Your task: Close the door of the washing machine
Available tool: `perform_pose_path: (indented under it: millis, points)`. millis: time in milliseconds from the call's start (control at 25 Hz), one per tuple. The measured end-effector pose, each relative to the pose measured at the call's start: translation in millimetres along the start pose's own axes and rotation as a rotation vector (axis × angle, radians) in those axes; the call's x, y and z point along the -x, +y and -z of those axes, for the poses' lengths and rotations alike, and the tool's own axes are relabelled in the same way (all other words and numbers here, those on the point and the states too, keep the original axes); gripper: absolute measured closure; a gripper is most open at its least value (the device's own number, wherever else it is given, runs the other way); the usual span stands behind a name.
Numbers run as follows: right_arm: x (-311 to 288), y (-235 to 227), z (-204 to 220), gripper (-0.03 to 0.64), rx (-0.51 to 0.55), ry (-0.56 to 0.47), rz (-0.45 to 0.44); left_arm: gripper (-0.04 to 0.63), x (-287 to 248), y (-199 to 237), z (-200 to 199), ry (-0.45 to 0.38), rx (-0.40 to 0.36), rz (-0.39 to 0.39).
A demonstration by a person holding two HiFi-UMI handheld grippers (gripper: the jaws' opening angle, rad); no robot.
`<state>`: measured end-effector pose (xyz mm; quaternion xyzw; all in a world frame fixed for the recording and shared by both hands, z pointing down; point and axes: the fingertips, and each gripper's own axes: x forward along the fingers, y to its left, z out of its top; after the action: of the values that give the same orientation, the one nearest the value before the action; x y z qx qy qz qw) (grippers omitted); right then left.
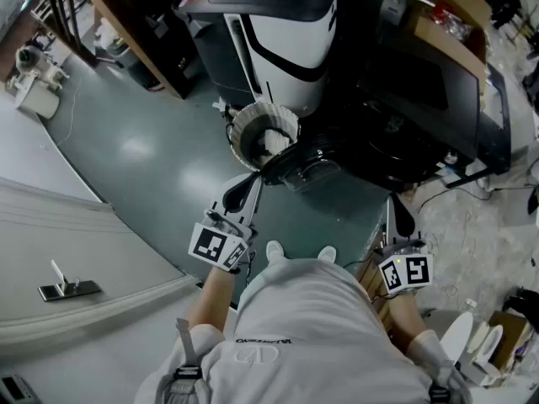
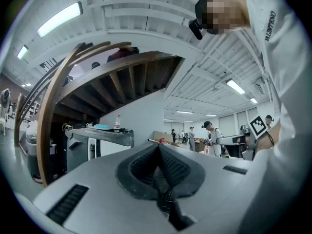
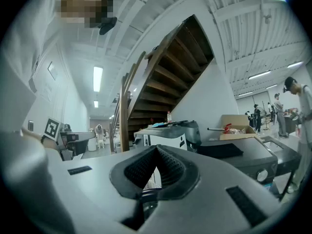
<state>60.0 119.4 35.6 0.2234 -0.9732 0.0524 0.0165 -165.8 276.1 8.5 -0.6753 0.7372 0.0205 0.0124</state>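
Observation:
In the head view a black washing machine (image 1: 429, 91) stands ahead of me, and its round dark door (image 1: 301, 167) hangs open toward me at the machine's front left corner. My left gripper (image 1: 254, 180) is shut and empty, its tips just left of the door's edge; I cannot tell whether they touch it. My right gripper (image 1: 397, 202) is also shut and empty, held level in front of the machine's right part. The left gripper view shows the shut left gripper (image 2: 158, 147) and the right gripper view shows the shut right gripper (image 3: 157, 149), with the black washing machine (image 3: 243, 155) and its knob (image 3: 263, 175) behind.
A white ribbed basket (image 1: 263, 133) stands beside the open door. A white-and-black appliance (image 1: 282, 32) stands to the left of the washer. Cables (image 1: 455, 175) lie on the floor at the right. A wooden staircase (image 3: 161, 77) rises behind. People (image 2: 213, 138) work far off.

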Motion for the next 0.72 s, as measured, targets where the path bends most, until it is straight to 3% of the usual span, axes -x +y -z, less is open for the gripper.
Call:
perform_pose_path:
  millis: [200, 720]
  points:
    - [1.5, -5.9, -3.0, 0.607, -0.02, -0.002, -0.049, 0.598, -4.6, -11.0, 2.4, 0.004, -0.004, -0.016]
    - [-26.7, 16.9, -5.2, 0.606, 0.079, 0.024, -0.407, 0.598, -6.0, -39.9, 17.5, 0.035, -0.027, -0.163]
